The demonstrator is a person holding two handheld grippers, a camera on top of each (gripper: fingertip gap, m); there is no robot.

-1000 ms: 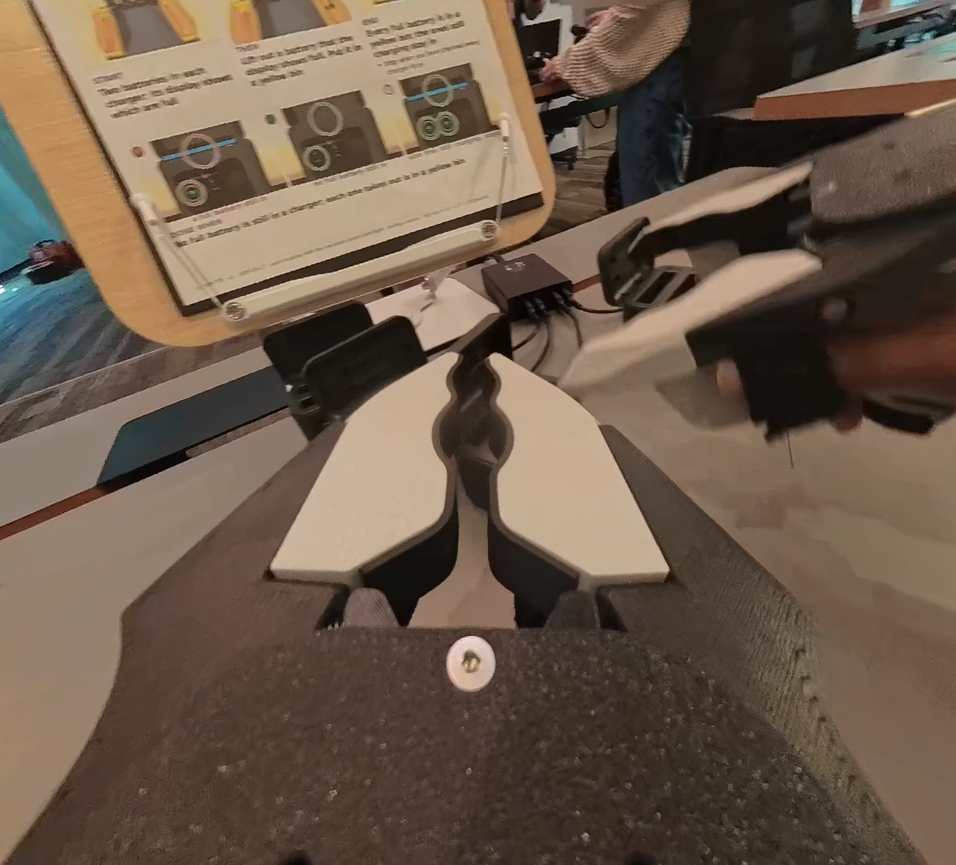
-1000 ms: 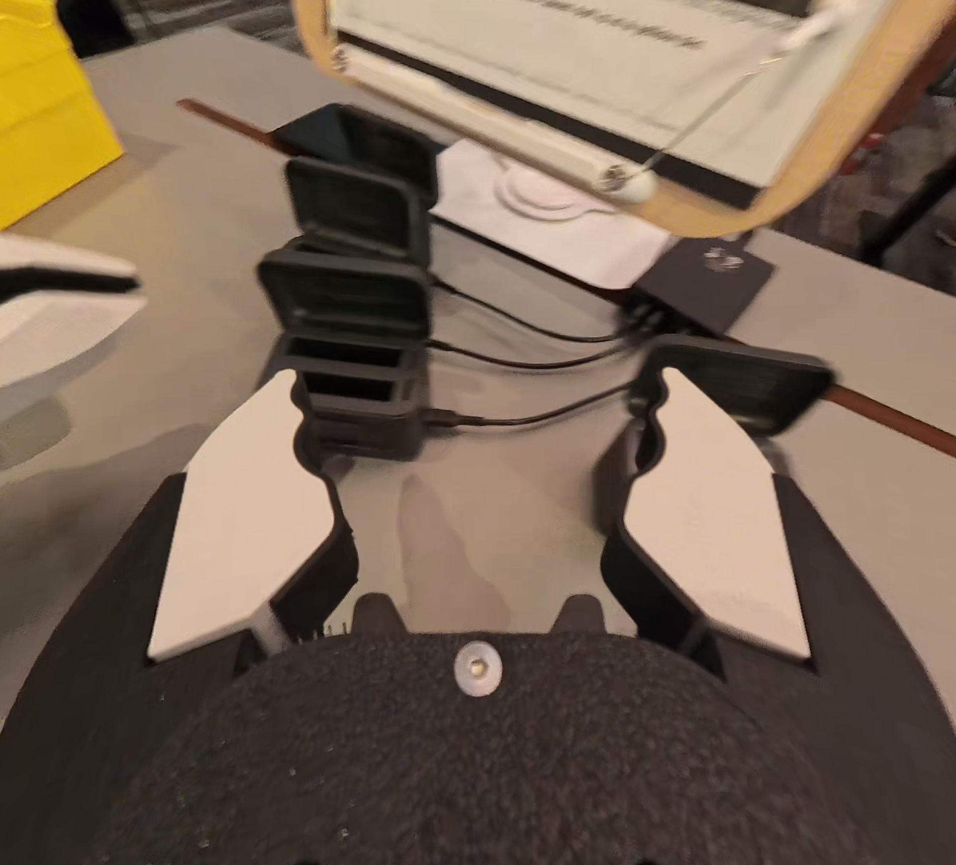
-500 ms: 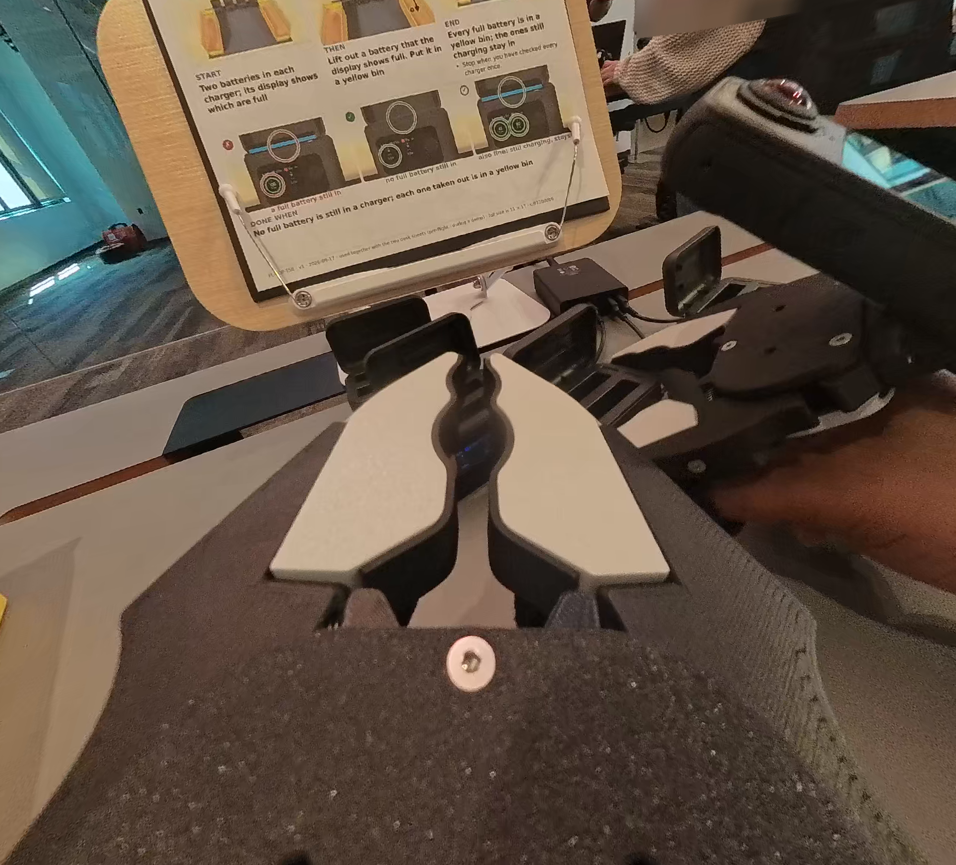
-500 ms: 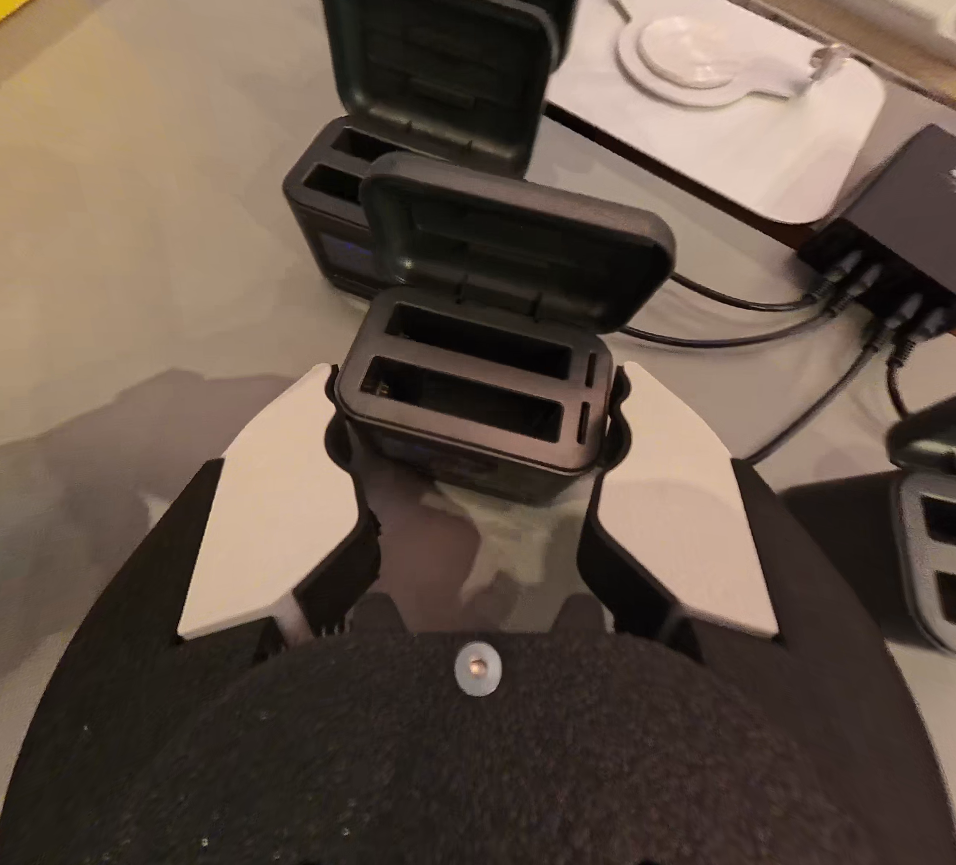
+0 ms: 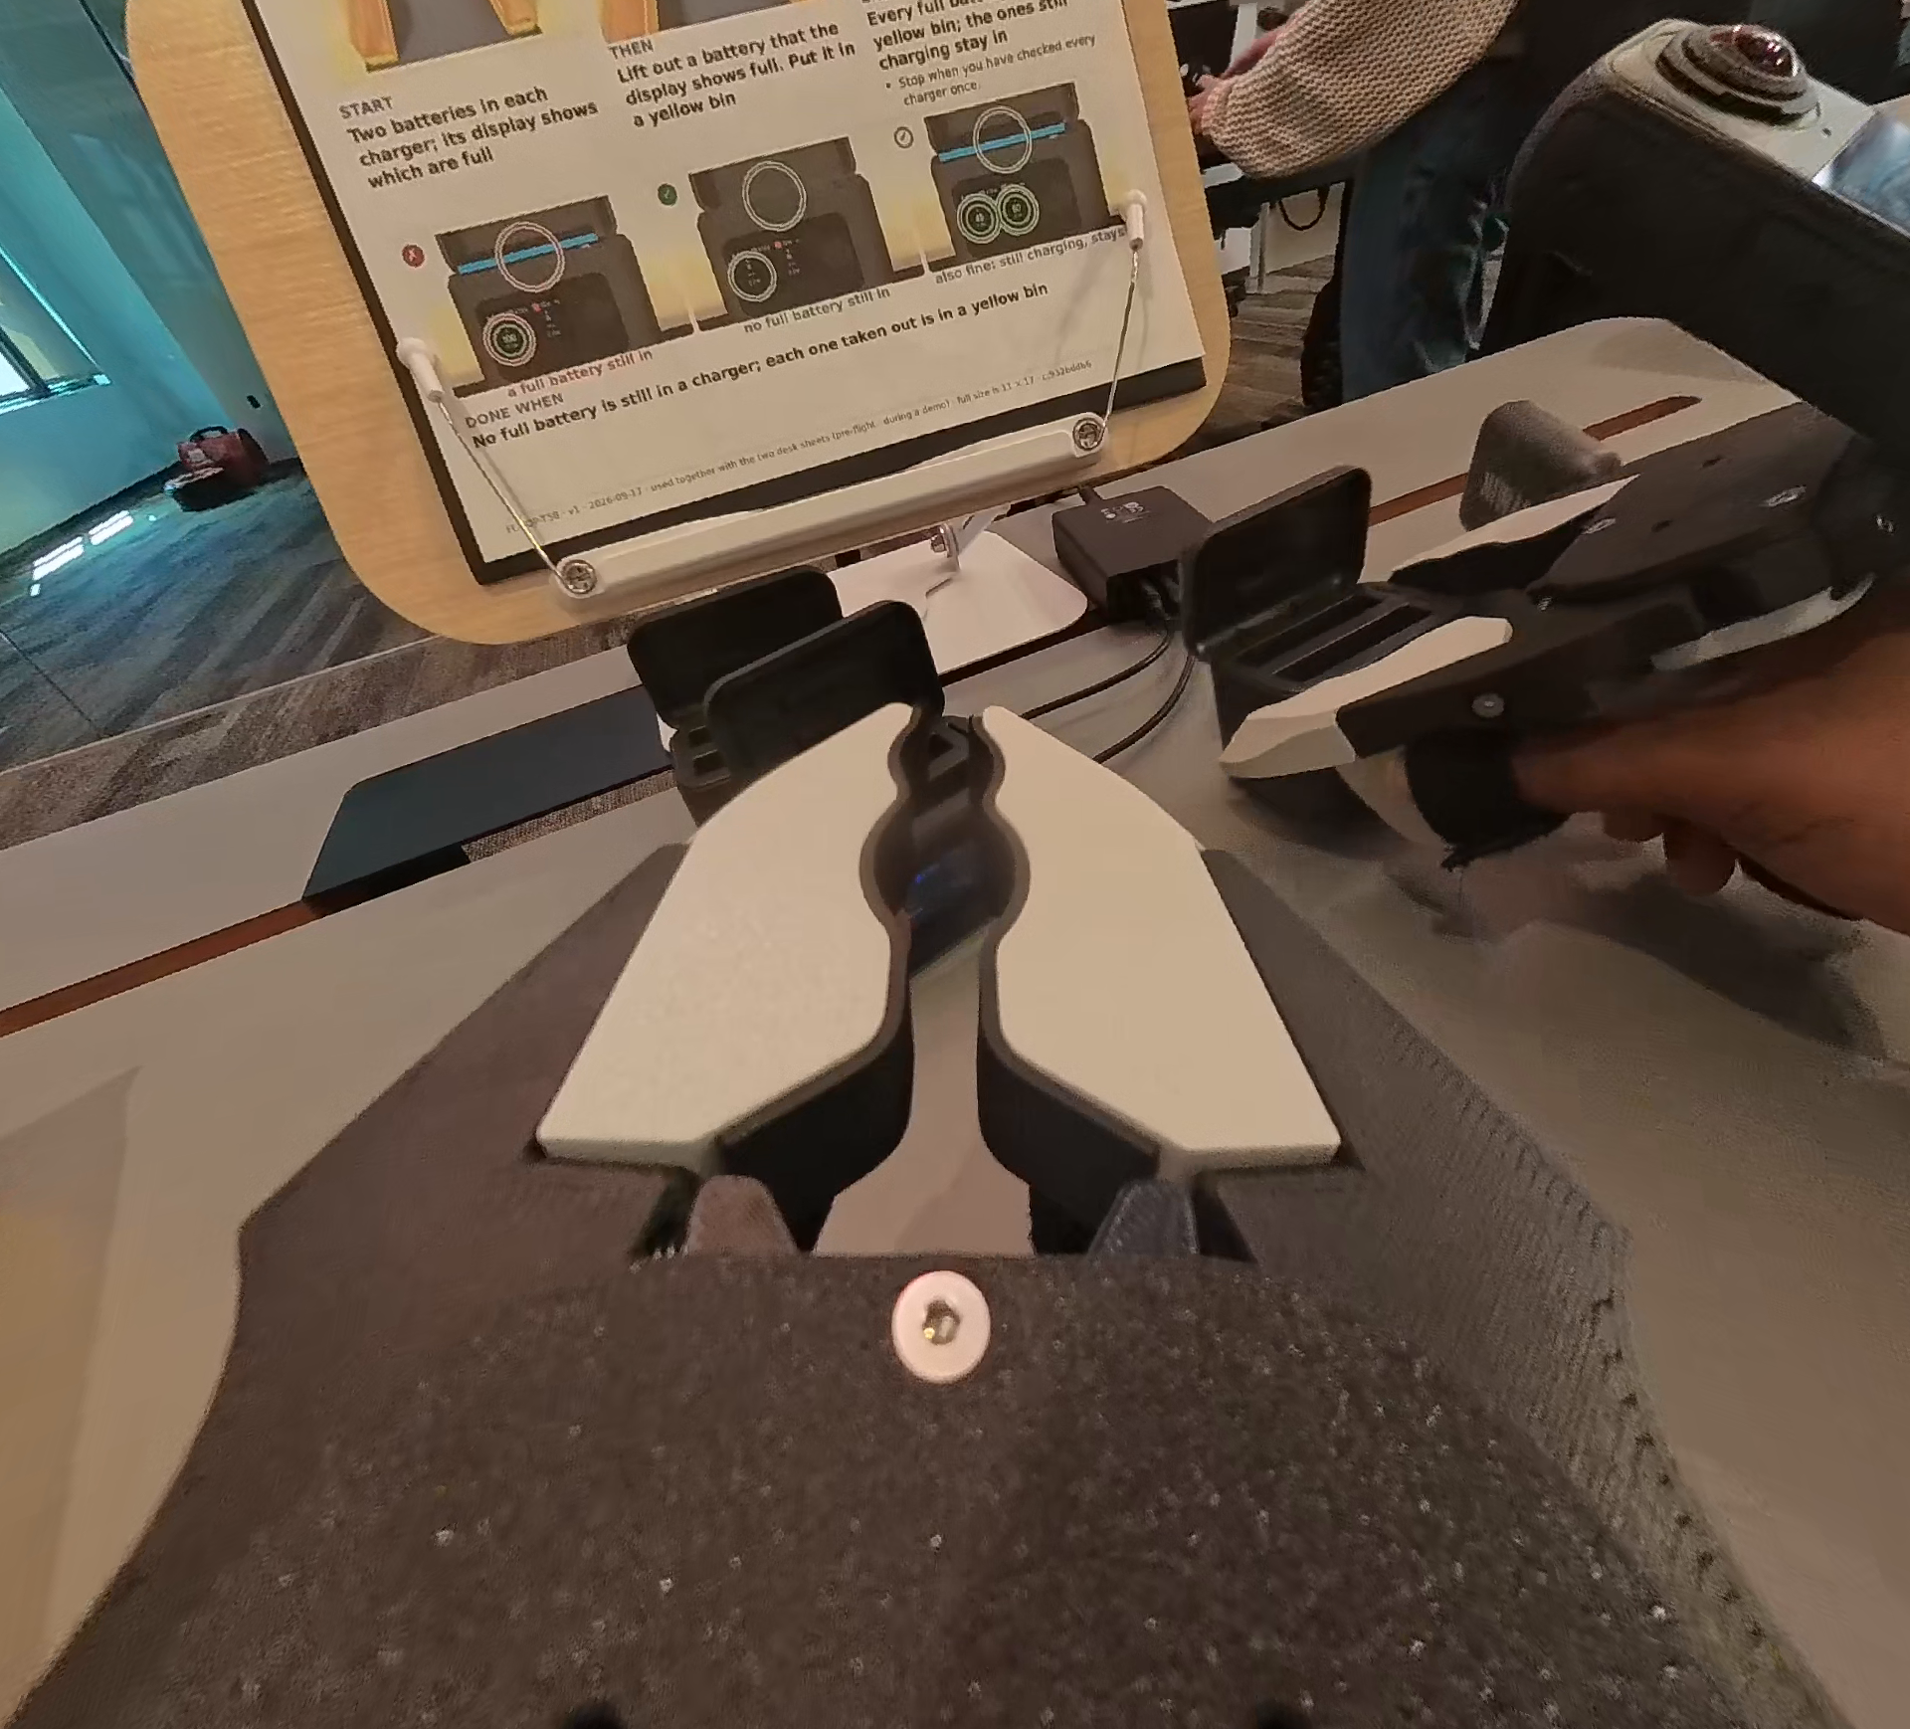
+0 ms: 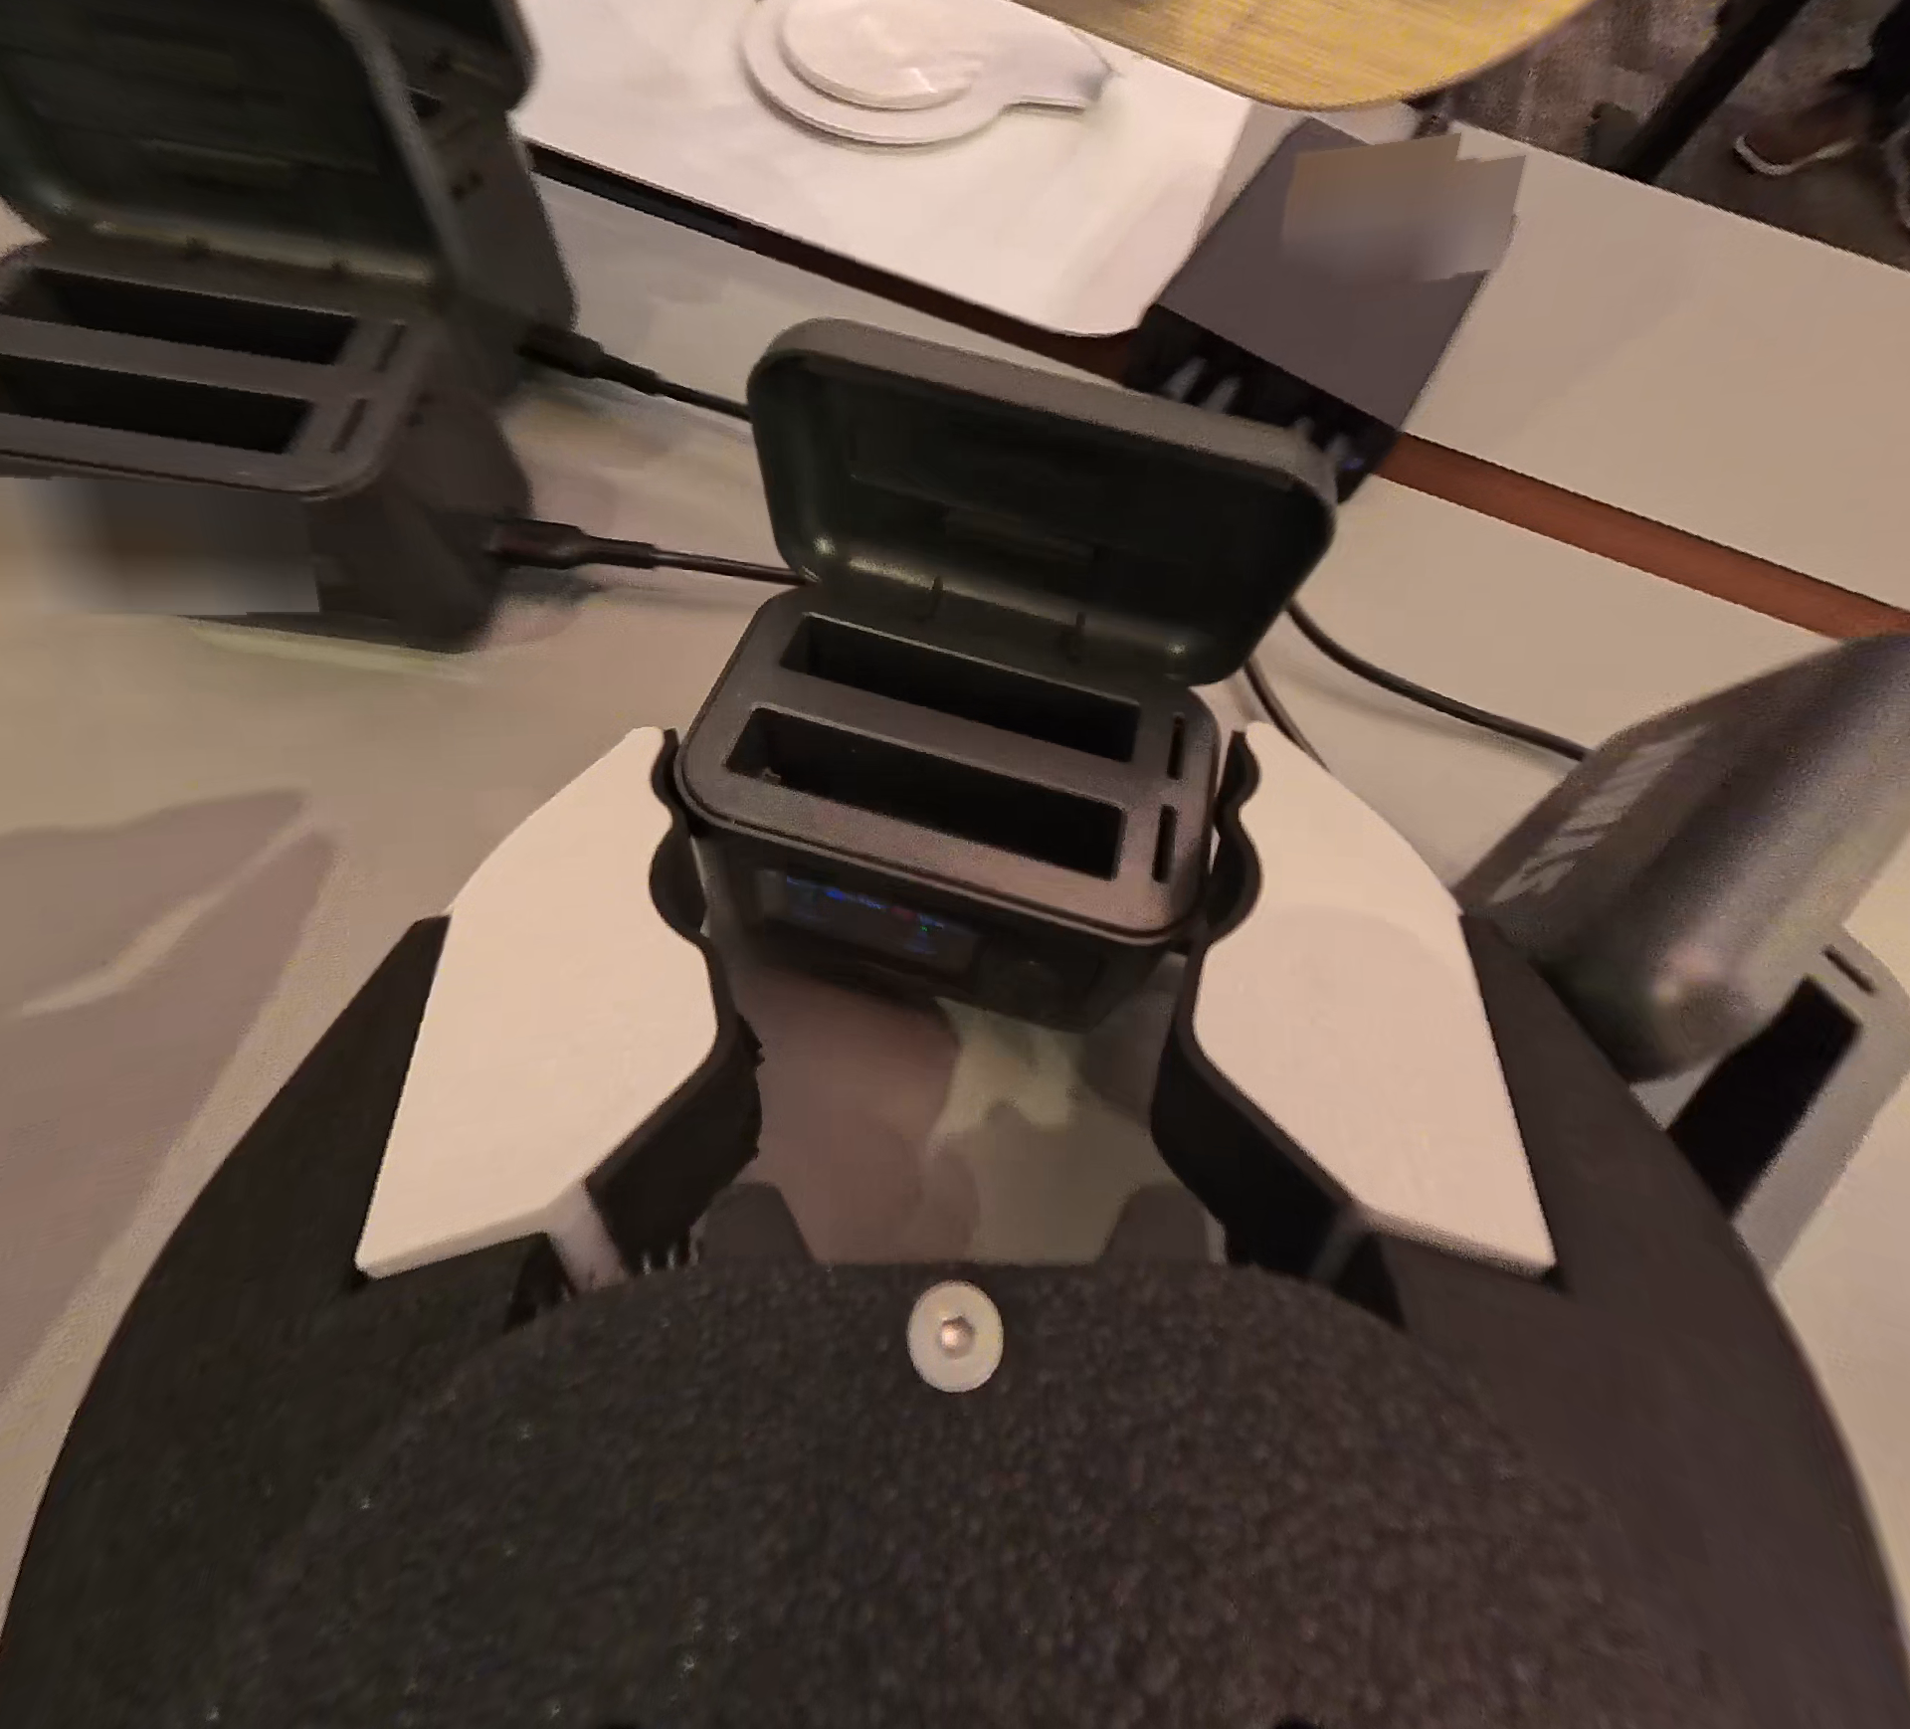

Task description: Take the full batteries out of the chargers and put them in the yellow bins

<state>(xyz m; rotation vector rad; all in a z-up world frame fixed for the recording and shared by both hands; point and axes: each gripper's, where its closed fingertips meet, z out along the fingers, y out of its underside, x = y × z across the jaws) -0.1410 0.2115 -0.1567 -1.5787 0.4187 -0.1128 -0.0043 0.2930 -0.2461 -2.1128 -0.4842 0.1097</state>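
The charger [image 6: 946,816] with its lid flipped up sits between the wide-spread fingers of the right gripper [image 6: 946,775], one white fingertip [image 6: 630,780] just beside each of its short ends; whether they press on the casing cannot be told. Both of its slots look dark and empty, and a small lit display [image 6: 868,925] shows on its front face. It stands on the grey tabletop [image 6: 207,749], with a black cable [image 6: 641,555] running from behind it. To its left a second open charger [image 6: 207,398] appears blurred, also with two dark slots, and at the right edge a grey charger [image 6: 1695,915] has its lid tilted over. Behind them lie a black power hub [image 6: 1292,336] and the white base of a stand [image 6: 879,67].

In the left wrist view the left gripper [image 5: 946,729] has its fingers drawn nearly together, only a narrow wavy gap between them, and nothing is seen gripped. Through that gap a dark charger [image 5: 946,894] with a faint blue glow shows just ahead. Past the fingertips two more raised black lids [image 5: 817,677] stand close together. To the right, a person's hand [image 5: 1705,811] holds the right gripper down around the open charger. A wooden board [image 5: 186,129] carrying an instruction sheet [image 5: 724,160] rises behind the chargers, and a person in a knitted sleeve [image 5: 1344,98] stands in the background.
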